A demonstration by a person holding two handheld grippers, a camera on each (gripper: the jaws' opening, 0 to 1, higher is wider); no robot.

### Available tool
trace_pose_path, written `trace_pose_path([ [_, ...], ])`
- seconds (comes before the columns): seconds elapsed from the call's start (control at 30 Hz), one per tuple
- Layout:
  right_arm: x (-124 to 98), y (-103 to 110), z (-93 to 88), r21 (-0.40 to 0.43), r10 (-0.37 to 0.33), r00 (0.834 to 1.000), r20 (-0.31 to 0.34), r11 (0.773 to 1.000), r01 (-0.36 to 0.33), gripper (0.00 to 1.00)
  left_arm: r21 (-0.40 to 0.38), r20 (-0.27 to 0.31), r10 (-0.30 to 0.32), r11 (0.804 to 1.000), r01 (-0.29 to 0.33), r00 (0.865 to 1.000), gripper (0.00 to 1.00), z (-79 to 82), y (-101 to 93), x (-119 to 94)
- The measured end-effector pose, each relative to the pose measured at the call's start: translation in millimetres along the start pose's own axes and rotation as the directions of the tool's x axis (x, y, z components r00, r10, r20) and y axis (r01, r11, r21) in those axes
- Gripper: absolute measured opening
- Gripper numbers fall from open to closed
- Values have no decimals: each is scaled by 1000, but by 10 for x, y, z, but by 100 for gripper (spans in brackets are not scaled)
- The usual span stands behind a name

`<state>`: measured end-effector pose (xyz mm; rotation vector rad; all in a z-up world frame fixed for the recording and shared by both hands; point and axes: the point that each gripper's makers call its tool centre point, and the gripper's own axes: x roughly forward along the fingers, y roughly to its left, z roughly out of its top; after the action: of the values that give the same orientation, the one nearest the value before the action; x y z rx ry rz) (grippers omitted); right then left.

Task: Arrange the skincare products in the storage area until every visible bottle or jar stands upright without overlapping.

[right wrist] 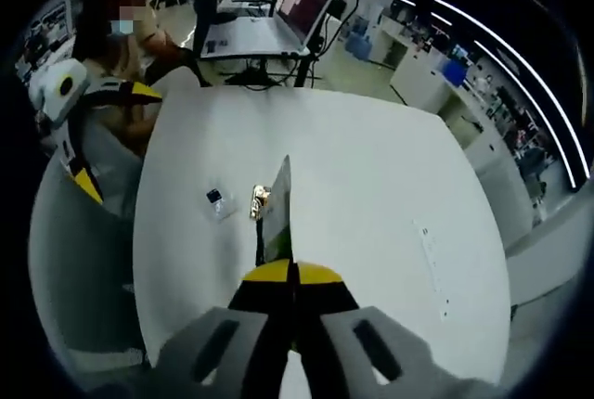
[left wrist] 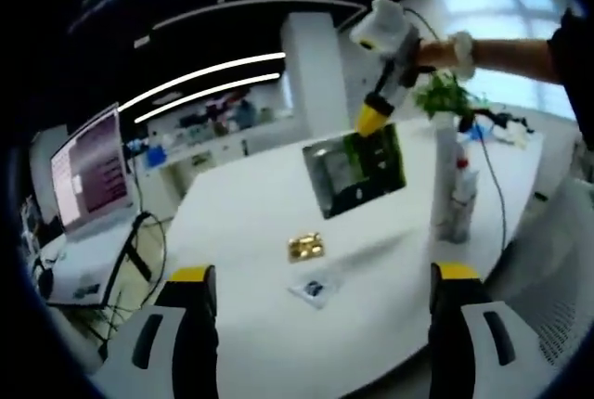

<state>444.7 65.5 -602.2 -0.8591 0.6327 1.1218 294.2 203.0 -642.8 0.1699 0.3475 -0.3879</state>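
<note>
Left gripper point(left wrist: 323, 274) sat closest to its own camera, its yellow-tipped jaws set wide apart and holding nothing, low over the near edge of the table.

White table point(left wrist: 251, 204) took up most of both views. A lit monitor point(left wrist: 88, 172) stood off it at nine o'clock in the left gripper view; its screen text was too small to read.

Next in size was the flat pack point(left wrist: 357, 167), silver-edged with a dark and green face. It hung clear of the table just above centre, pinched at its top edge by the right gripper point(left wrist: 379, 119), which reached in from one o'clock. In the right gripper view the jaws were closed tight on the pack's thin edge, seen end-on. Its label could not be read.

Tall white bottles point(left wrist: 453, 186) stood upright and close together at three o'clock, with a green plant point(left wrist: 445, 93) behind them. One carried a red mark, but no wording was legible.

A small gold piece point(left wrist: 306, 246) lay on the table near centre. Whether it was a jar or a wrapped item could not be told.

Smallest was a clear sachet point(left wrist: 316, 288) with a dark print, lying flat just beside the gold piece at its six o'clock, not touching it.

As a judgement, the step in hand was carrying the flat pack to its place. The next move would call for setting it down on end, clear of the bottles and the gold piece, then freeing the jaws without tipping it. The empty left gripper was placed to take the gold piece or the sachet.
</note>
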Motion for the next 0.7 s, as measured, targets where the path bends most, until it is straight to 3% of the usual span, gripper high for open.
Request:
trace_pose_path([
  [0.07,-44,-30,67,-4,-5,1000,15,1000,5,1,-33,-6,-30,999,30,1000,92,25,-27,51],
  [0.2,-199,-38,260,-39,-45,997,66,998,48,1,-19,9,-57,998,58,998,92,145,-48,153],
  [0.33,-361,-58,436,-36,-67,990,125,997,72,1,-124,28,-130,983,133,991,91,215,-168,280],
  [0.43,-461,-45,522,-47,-80,985,150,995,88,1,-251,69,-201,944,212,977,89,305,-271,350],
  [0.5,-529,-6,569,-64,-82,984,161,994,93,1,-328,111,-231,910,255,967,87,386,-309,375],
  [0.53,-570,-4,606,-76,-94,980,175,991,109,1,-378,130,-249,882,280,960,86,422,-332,385],
  [0.6,-632,28,655,-83,-96,977,192,990,114,1,-443,163,-250,846,297,954,84,477,-319,423],
  [0.67,-658,47,676,-86,-96,976,196,990,114,1,-477,170,-258,823,309,951,81,484,-301,480],
  [0.7,-677,74,696,-93,-92,976,199,989,113,1,-472,165,-263,825,310,951,79,482,-295,503],
])
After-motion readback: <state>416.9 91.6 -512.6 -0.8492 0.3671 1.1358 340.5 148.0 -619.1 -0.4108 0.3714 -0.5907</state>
